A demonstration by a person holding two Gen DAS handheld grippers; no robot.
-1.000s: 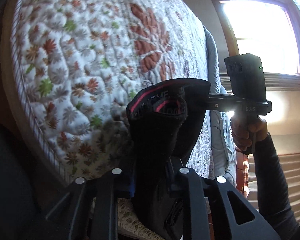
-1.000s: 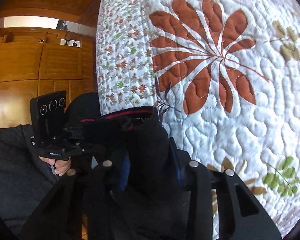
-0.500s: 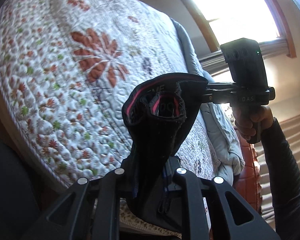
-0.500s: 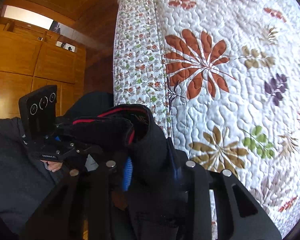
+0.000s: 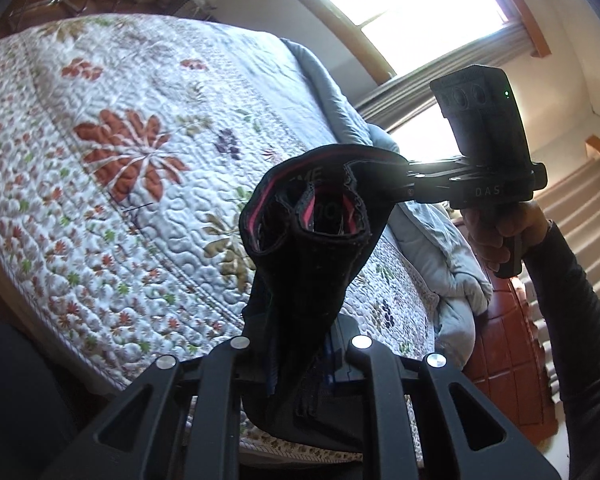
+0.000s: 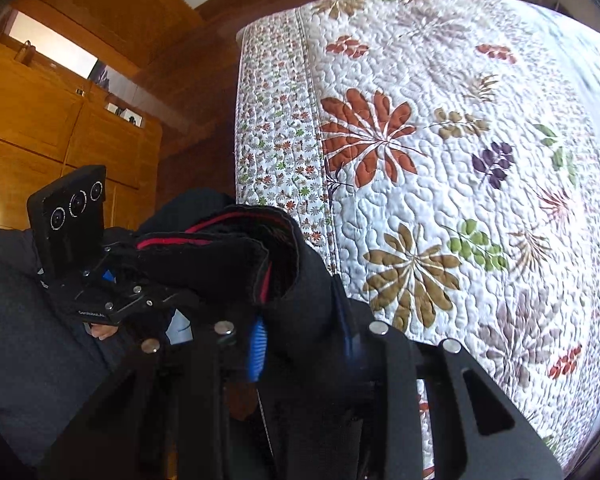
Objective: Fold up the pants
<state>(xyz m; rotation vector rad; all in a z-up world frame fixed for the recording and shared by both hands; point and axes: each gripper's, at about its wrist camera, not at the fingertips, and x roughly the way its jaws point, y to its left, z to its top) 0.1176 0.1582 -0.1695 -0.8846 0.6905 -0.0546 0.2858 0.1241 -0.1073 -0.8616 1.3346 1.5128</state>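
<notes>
Black pants (image 5: pixel 312 264) with a red-striped waistband hang in the air between both grippers, above the near edge of the bed. My left gripper (image 5: pixel 300 360) is shut on one end of the waistband; the fabric bunches between its fingers. My right gripper (image 6: pixel 304 340) is shut on the other end of the pants (image 6: pixel 300 280). The right gripper also shows in the left wrist view (image 5: pixel 404 184), and the left gripper in the right wrist view (image 6: pixel 140 280). The pant legs hang down out of sight.
A bed with a white floral quilt (image 5: pixel 140 168) fills the space ahead; it also shows in the right wrist view (image 6: pixel 440 160). A light blue blanket (image 5: pixel 440 248) lies bunched at its far side. Wooden cabinets (image 6: pixel 60 128) stand at left. A bright window (image 5: pixel 400 8) is behind.
Both grippers have risen with the pants; more of the bed top shows below them now. The waistband stays stretched between them.
</notes>
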